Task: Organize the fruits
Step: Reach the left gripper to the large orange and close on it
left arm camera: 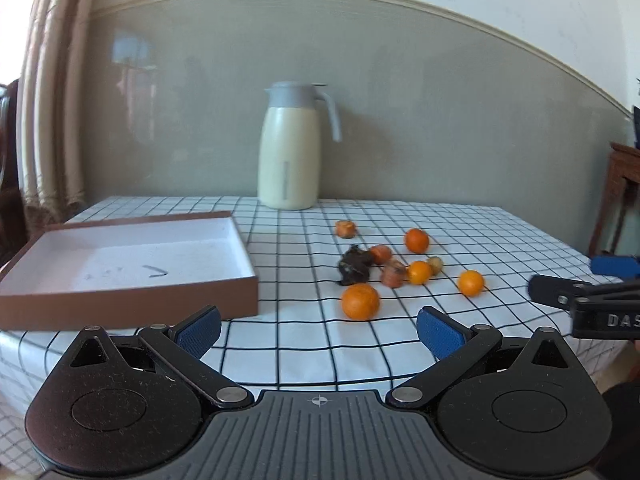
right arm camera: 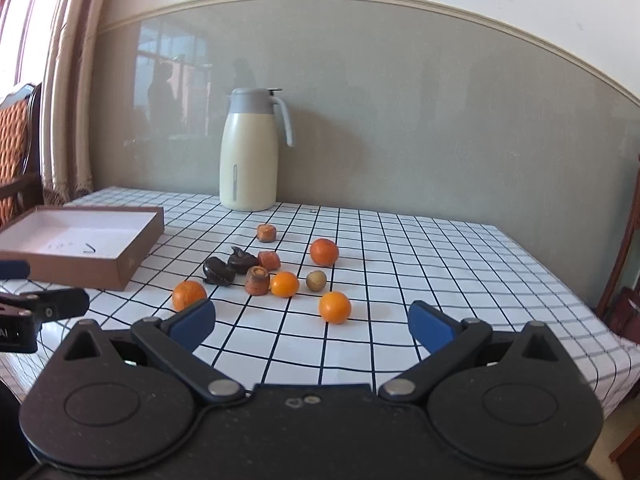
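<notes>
Hovering short of the table, my left gripper (left arm camera: 318, 330) and right gripper (right arm camera: 312, 326) both gape, holding nothing. Fruits lie scattered beside the box (left arm camera: 132, 300); I'd square on the nearest orange (left arm camera: 360, 301), squeezing gently.

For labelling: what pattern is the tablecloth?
White tablecloth with black grid lines; clearest in right wrist view.

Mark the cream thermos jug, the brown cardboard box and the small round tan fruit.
cream thermos jug (right arm camera: 248, 160), right wrist view, middle of its body
brown cardboard box (left arm camera: 132, 300), left wrist view, near outer wall
small round tan fruit (right arm camera: 316, 280), right wrist view, its centre
</notes>
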A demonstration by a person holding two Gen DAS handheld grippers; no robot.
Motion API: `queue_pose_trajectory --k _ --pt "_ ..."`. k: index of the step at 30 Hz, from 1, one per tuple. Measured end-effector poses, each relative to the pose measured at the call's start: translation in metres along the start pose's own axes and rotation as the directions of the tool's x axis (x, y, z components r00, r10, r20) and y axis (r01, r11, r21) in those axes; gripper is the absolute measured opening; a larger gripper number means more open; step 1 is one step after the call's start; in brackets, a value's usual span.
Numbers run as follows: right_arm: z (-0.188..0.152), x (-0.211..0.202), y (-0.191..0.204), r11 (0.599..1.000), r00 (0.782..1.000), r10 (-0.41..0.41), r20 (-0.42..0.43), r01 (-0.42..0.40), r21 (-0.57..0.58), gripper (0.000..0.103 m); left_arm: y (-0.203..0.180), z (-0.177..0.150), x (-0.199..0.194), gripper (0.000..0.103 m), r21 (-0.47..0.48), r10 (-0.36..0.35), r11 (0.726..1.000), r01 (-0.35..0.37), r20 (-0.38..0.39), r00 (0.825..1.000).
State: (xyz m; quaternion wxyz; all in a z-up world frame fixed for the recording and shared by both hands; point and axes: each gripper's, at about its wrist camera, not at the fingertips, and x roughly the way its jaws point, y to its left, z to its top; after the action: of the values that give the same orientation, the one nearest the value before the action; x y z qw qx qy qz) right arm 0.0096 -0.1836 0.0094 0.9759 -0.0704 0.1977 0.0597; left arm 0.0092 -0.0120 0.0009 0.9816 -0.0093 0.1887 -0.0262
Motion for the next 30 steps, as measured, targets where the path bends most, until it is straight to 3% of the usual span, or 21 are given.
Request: queue_pose_trajectory --k 4,8,12,14,24,25,27,30 --pt "0.004 0.012 -0.003 1.000 1.000 0.001 -0.006 -0.001 -0.016 0.096 -0.009 0.002 0.007 0.103 0.012 -0.020 1.000 0.020 0.047 0.999" --pt "0.005 0.029 -0.009 1.000 1.000 -0.003 -0.030 0.002 -0.026 0.094 -0.009 0.000 0.020 0.103 -0.036 -0.033 0.999 0.037 0.100 0.994" --pt "0.006 0.050 -0.015 1.000 0.999 -0.005 -0.052 0.003 -0.028 0.094 -0.014 0.002 0.044 0.103 -0.011 -0.027 1.000 0.027 0.036 0.999" --pt "0.007 0.060 -0.017 1.000 0.998 -0.005 -0.064 0.004 -0.025 0.094 -0.017 0.005 0.057 0.103 -0.009 0.011 1.000 -0.011 0.001 1.000" --pt "0.000 0.113 -0.026 1.000 0.989 0.003 -0.148 -0.005 -0.016 0.080 -0.035 0.003 0.104 0.103 0.043 -0.010 0.999 0.012 -0.047 0.999" --pt "0.000 0.118 -0.027 1.000 0.988 0.004 -0.155 -0.006 -0.013 0.078 -0.036 0.002 0.108 0.100 0.047 -0.015 0.999 0.017 -0.056 0.998" --pt "0.000 0.125 -0.028 1.000 0.985 0.009 -0.170 -0.011 -0.010 0.075 -0.039 0.002 0.117 0.071 0.053 -0.016 0.998 0.020 -0.083 0.996" --pt "0.000 0.135 -0.029 1.000 0.982 0.005 -0.190 -0.008 -0.013 0.072 -0.041 -0.001 0.129 0.068 0.046 -0.014 0.999 0.020 -0.118 0.993"
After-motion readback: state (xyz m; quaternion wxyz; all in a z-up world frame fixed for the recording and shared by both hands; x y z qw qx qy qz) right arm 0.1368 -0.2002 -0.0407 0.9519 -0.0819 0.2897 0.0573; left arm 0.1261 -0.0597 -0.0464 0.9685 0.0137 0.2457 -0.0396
